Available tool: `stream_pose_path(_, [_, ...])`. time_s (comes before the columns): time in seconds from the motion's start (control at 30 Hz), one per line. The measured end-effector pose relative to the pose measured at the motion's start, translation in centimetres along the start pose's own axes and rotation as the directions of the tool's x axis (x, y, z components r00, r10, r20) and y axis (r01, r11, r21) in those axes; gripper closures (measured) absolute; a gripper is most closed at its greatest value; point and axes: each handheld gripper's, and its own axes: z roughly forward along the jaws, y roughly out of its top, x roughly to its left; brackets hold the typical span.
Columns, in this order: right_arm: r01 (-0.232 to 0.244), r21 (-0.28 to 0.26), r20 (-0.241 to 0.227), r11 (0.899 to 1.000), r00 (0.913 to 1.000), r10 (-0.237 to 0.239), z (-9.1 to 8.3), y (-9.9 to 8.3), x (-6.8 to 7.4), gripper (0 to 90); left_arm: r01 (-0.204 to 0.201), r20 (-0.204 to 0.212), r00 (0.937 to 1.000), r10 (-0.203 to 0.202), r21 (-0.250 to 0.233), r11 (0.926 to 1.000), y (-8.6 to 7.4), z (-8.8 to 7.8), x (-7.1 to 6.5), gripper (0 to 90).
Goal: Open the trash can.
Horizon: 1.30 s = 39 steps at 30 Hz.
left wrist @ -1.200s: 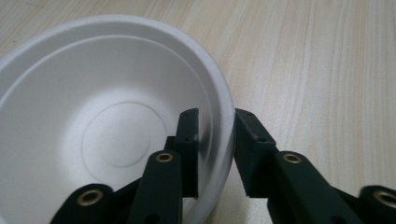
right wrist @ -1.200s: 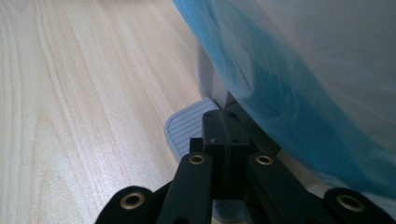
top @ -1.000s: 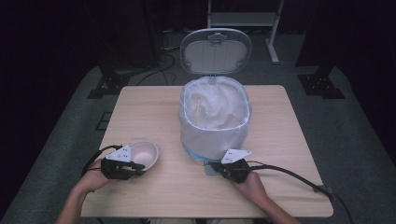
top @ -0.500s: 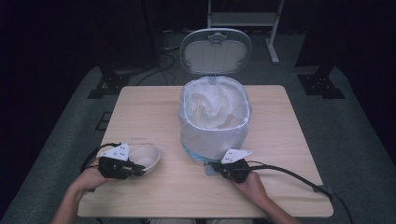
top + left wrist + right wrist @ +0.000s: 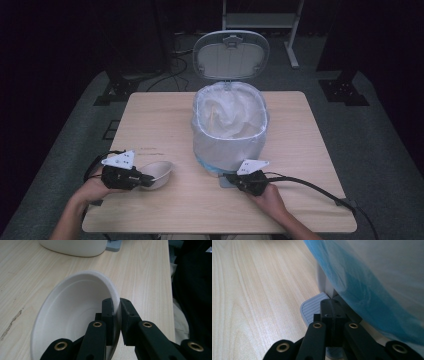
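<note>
Bowl [image 5: 75, 315] sits near the surface's [image 5: 310, 200] front-left edge, tipped up, its rim pinched by the left tool [image 5: 115, 307], whose jaws just finished closing. Right tool [image 5: 332, 308], pressed together, rests on the bin's [image 5: 230, 145] grey pedal [image 5: 312, 307]. Lots of bare wood left between the two.

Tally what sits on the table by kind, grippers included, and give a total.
Pedal bin, lid up, lined with a pale bag: 1
White bowl, its rim pinched by the left gripper: 1
Grippers, the right gripper pressing shut jaws on the bin's grey pedal: 2
Total: 4
</note>
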Motion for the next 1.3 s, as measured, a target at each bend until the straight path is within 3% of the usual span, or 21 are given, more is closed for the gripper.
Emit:
stream_pose_path(0.83, [0.002, -0.001, 0.001, 1.000, 1.0000, -0.002, 0.0, 0.0, 0.0, 90.0, -0.015, 0.002, 0.9999, 0.015, -0.034, 0.9993, 1.2, -1.1, -0.4, 84.5])
stream_pose_path(1.3, [-0.003, 0.002, 0.000, 1.000, 1.0000, 0.003, 0.0, 0.0, 0.0, 90.0, -0.061, -0.019, 0.9980, 0.061, -0.049, 0.9969, 3.8, -3.2, -1.2, 84.5])
